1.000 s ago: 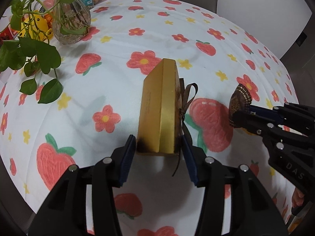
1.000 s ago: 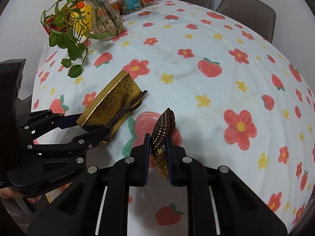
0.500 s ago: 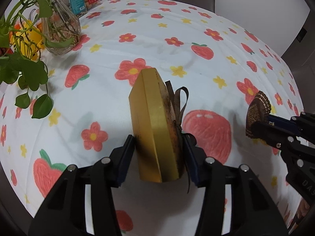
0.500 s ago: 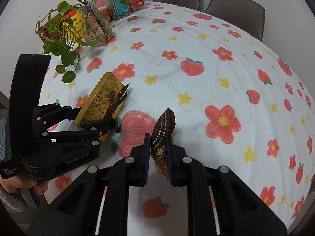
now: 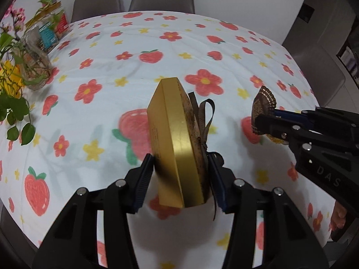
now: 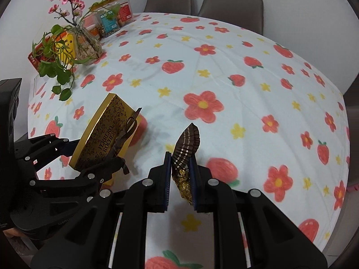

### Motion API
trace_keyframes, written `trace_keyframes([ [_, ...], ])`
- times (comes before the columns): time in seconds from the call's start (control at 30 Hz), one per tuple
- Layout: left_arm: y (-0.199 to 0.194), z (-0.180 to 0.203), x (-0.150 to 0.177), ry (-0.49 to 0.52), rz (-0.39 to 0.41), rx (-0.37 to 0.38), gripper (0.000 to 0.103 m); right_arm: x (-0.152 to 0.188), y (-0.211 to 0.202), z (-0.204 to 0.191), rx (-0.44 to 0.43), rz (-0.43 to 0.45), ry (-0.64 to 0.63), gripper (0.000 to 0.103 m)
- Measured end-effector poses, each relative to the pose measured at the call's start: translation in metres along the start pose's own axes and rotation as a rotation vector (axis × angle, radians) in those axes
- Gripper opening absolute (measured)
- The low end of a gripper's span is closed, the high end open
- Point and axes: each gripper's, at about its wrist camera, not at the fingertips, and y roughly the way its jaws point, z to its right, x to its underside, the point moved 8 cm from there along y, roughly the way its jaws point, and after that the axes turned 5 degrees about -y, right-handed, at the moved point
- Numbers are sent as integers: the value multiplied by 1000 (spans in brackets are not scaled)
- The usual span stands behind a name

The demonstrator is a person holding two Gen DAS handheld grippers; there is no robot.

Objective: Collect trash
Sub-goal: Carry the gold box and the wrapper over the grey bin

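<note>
A: Left gripper, jaws pinching the near lower end of a gold chocolate box. Held on edge, clear of the flowered tablecloth, long axis pointing away from the camera.

B: Handling of the box?

A: Probably rigid card, likely light if emptied. Glossy faces, so liable to slip; clamped across the thickness, near one end, with most of the length cantilevered forward. Better balanced if gripped closer to mid-length. Brown ribbon loose on the right face, trailing past the right finger; soft, apt to snag, not a place to take hold.

B: And the other side?

A: Right gripper, jaws pressed together on a brown pleated paper cup with crumpled gold foil below it. Both raised above the cloth, the fluted rim fanning up beyond the fingertips.

B: Handling of those?

A: Seemingly almost weightless, thin and easily crushed; no harm, being trash. Flattened stack held at mid-height, foil hanging under the pads and perhaps only partly caught, so possibly shed in transit.

B: Surroundings?

A: Glass vase with trailing plant and snack tubs at the far left edge, well apart from both grippers. No bin visible in either view.
</note>
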Motion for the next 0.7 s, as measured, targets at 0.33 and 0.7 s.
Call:
trace_keyframes([
  [0.33, -14, 164, 19, 214, 6, 118, 50, 95, -72, 123, 133, 53, 235, 14],
  [0.7, -24, 419, 111, 401, -28, 251, 50, 272, -176, 273, 283, 49, 443, 14],
])
